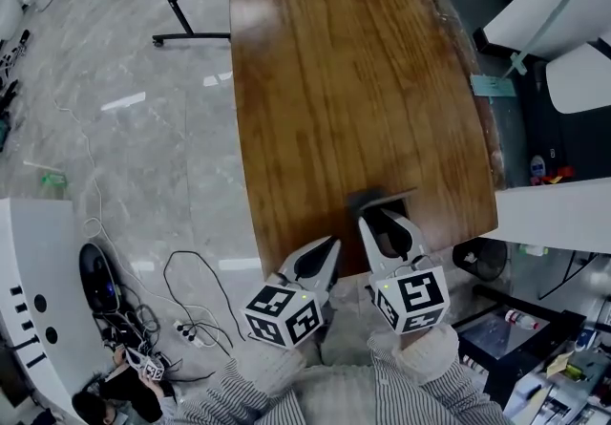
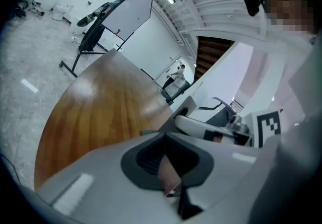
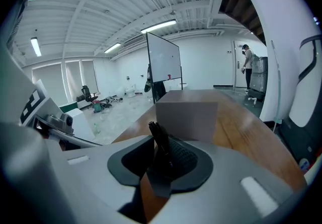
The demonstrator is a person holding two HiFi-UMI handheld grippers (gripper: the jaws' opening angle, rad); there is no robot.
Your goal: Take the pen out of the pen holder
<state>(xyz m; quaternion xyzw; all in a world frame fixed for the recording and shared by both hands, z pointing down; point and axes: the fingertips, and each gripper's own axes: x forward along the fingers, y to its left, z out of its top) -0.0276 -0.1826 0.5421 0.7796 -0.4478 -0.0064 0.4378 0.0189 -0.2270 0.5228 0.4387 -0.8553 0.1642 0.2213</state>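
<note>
1. Grey and box-shaped, the pen holder (image 1: 380,196) stands on the wooden table (image 1: 353,79) close to its near edge, just beyond the tips of the right gripper (image 1: 386,217).
2. Progress: in the right gripper view the dark pen (image 3: 160,150) shows in front of the holder's plain face rather than inside it, so the take-out itself looks done. The pen stands tilted between that gripper's jaws, nearer than the holder.
3. What seems left is to let the pen down on the table and draw the gripper clear. The jaws hide the pen's lower end, so I cannot tell whether it touches the wood.
4. Right gripper fingers: partly spread, wider than the pen. The pen leans toward the ribbed pad (image 3: 187,160) on the right. A strip of brown table shows through the gap on its left, so the pads are not pinching it from both sides.
5. Left gripper (image 1: 332,244): it sits at the near edge of the table, left of the right one and apart from the holder. Its jaws stand a narrow slit apart with wood showing through, nothing between them and nothing touched.
</note>
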